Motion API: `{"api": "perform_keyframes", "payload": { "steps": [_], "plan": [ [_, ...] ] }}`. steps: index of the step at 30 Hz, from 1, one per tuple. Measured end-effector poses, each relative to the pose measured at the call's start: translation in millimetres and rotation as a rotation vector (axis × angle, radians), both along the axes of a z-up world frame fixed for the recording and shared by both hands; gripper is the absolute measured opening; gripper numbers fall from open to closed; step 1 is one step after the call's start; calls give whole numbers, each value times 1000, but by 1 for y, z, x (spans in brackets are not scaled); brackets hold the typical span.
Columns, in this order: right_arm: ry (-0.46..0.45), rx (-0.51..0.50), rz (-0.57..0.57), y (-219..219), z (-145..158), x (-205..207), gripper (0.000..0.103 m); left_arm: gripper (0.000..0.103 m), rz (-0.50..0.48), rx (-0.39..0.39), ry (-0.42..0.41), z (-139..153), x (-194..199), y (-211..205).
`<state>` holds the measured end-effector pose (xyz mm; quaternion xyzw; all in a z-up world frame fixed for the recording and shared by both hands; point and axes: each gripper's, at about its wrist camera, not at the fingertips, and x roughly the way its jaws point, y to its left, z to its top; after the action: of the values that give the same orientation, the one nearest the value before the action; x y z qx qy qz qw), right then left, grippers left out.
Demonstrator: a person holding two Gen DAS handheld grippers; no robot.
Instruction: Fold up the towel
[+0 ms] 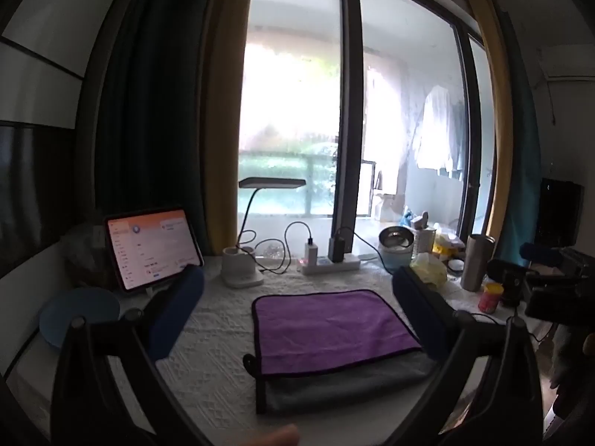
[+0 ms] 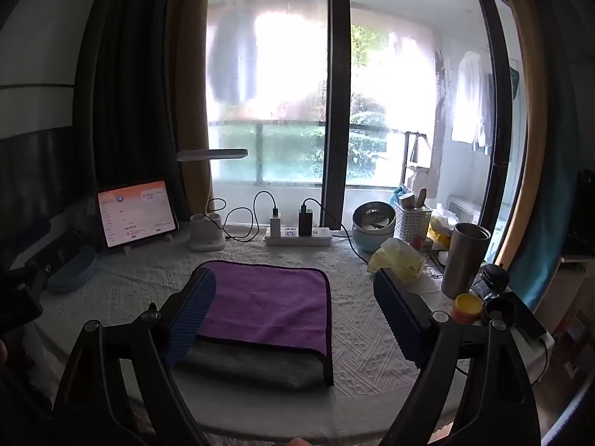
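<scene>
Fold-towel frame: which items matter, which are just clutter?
Job: towel, folded once, purple over grey; left gripper and right gripper, both open, holding nothing.

Clutter: tablet, desk lamp, power strip, steel tumbler, bowl, yellow-lidded jar.

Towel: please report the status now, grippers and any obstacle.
Left gripper open, right gripper open, both holding nothing. Towel flat on tablecloth, folded once, grey strip showing. Nothing lies on it.
</scene>
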<state>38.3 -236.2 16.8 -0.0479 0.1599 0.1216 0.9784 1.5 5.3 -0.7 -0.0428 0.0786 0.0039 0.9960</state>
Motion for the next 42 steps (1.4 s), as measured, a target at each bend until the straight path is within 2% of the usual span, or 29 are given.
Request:
{"api": "perform_keyframes", "payload": {
  "steps": [42],
  "plan": [
    [-12,-3,1,9,-6,-1,89,102,0,-35,22,-2,0,5]
  ]
}}
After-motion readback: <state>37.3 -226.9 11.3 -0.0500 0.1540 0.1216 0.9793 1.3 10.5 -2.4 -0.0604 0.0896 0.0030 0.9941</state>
